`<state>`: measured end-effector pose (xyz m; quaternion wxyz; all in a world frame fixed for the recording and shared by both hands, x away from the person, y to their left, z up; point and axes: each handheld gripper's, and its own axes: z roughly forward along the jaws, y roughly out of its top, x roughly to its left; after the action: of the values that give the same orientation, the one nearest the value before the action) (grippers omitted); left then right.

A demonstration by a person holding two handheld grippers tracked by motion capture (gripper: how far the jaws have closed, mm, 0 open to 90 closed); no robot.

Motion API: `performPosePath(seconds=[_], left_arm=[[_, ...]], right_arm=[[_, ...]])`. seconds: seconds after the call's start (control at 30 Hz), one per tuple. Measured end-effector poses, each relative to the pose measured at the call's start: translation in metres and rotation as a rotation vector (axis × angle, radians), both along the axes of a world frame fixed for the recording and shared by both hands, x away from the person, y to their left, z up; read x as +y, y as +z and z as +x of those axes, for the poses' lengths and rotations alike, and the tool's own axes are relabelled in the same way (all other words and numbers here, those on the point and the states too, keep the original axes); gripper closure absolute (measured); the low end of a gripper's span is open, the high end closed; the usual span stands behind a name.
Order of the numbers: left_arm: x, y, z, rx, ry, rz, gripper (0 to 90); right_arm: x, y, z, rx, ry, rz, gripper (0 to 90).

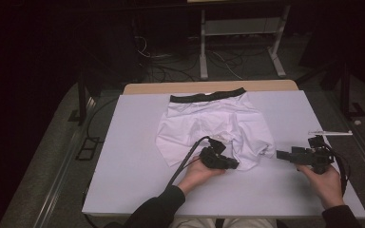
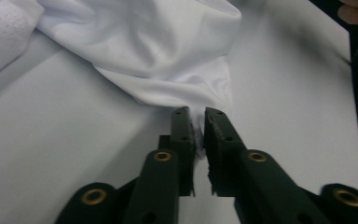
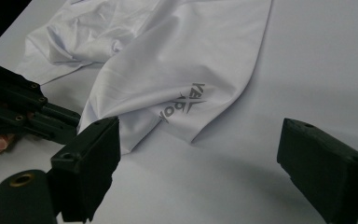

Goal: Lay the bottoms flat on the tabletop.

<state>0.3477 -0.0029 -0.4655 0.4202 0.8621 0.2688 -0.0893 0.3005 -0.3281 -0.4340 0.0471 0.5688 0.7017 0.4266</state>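
A: Left tongs [image 2: 195, 122] are clamped on a pinch of white fabric, the hem of the shorts [image 1: 214, 126] at the leg nearest the person. Only a thin fold sits between the pads.

B: Right tongs [image 3: 198, 154]?

A: Spread wide, nothing between them, hovering just beside the other corner of that same leg. The printed logo [image 3: 182, 105] lies close in front of them.

B: Where do the shorts lie overall?

A: Mid tabletop [image 1: 123, 180], black waistband [image 1: 208, 95] at the far edge, legs pointing toward the person. Far leg lies flat; near leg is rumpled and partly turned over.

B: Handling notes?

A: Judged light, limp and smooth, with a sheen suggesting a slick knit. It will drape and sag from any single hold, and a thin pinch may slide out. One patch looks like perforated mesh, though the view is too blurred to be sure.

B: Best hold?

A: Hems and waistband, where fabric is doubled and stitched. Two corners of one edge, held apart, should keep it flat; right tongs ought to take the free hem corner by the logo.
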Motion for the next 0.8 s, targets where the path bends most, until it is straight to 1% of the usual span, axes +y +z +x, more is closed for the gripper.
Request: performPosePath(seconds=[0.03,0.1,0.13,0.17,0.3,0.37,0.4,0.47,0.5,0.57,0.6,0.63,0.67,0.7,0.73,0.77,0.8], left_arm=[[-0.001,0.0,0.0,-0.007,0.005,0.001,88.3],[-0.002,-0.001,-0.001,-0.016,0.008,0.0,88.6],[-0.002,0.0,-0.001,-0.022,0.009,0.001,89.1],[-0.003,0.0,-0.002,-0.037,0.009,0.008,89.3],[-0.001,0.002,-0.004,-0.05,0.018,0.021,89.6],[0.002,0.004,-0.004,-0.051,0.028,0.011,89.6],[0.004,0.006,-0.005,-0.052,0.034,0.007,89.6],[0.008,0.009,-0.004,-0.059,0.041,0.003,89.7],[0.01,0.01,-0.004,-0.056,0.046,-0.003,89.7],[0.014,0.013,-0.002,-0.055,0.06,-0.015,89.6],[0.016,0.014,-0.001,-0.055,0.067,-0.019,89.6],[0.018,0.015,0.0,-0.054,0.075,-0.025,89.6],[0.02,0.015,0.001,-0.051,0.08,-0.028,89.6],[0.021,0.016,0.002,-0.05,0.086,-0.029,89.6],[0.024,0.016,0.003,-0.047,0.094,-0.03,89.7],[0.025,0.016,0.003,-0.043,0.103,-0.032,89.7],[0.027,0.016,0.004,-0.041,0.106,-0.033,89.6]], right_arm=[[0.001,-0.001,0.001,0.009,0.001,-0.005,14.8],[0.002,-0.002,0.002,0.011,0.001,-0.005,15.0],[0.002,-0.003,0.003,0.015,0.001,-0.008,16.5],[0.003,-0.003,0.004,0.018,0.0,-0.01,18.2],[0.005,-0.008,0.011,0.047,0.013,-0.003,29.2],[0.007,-0.011,0.014,0.071,0.028,0.008,33.3],[0.009,-0.013,0.016,0.093,0.031,0.006,35.5],[0.012,-0.016,0.019,0.121,0.043,-0.01,39.5],[0.014,-0.017,0.02,0.129,0.046,-0.019,41.9],[0.017,-0.018,0.023,0.127,0.054,-0.035,47.1],[0.019,-0.018,0.025,0.12,0.062,-0.04,50.9],[0.02,-0.017,0.029,0.108,0.082,-0.043,55.7],[0.024,-0.015,0.034,0.096,0.11,-0.068,69.7],[0.024,-0.015,0.034,0.096,0.11,-0.068,69.7],[0.025,-0.014,0.036,0.089,0.125,-0.073,75.0],[0.026,-0.013,0.037,0.08,0.144,-0.064,82.2],[0.027,-0.011,0.038,0.079,0.155,-0.059,86.3]])
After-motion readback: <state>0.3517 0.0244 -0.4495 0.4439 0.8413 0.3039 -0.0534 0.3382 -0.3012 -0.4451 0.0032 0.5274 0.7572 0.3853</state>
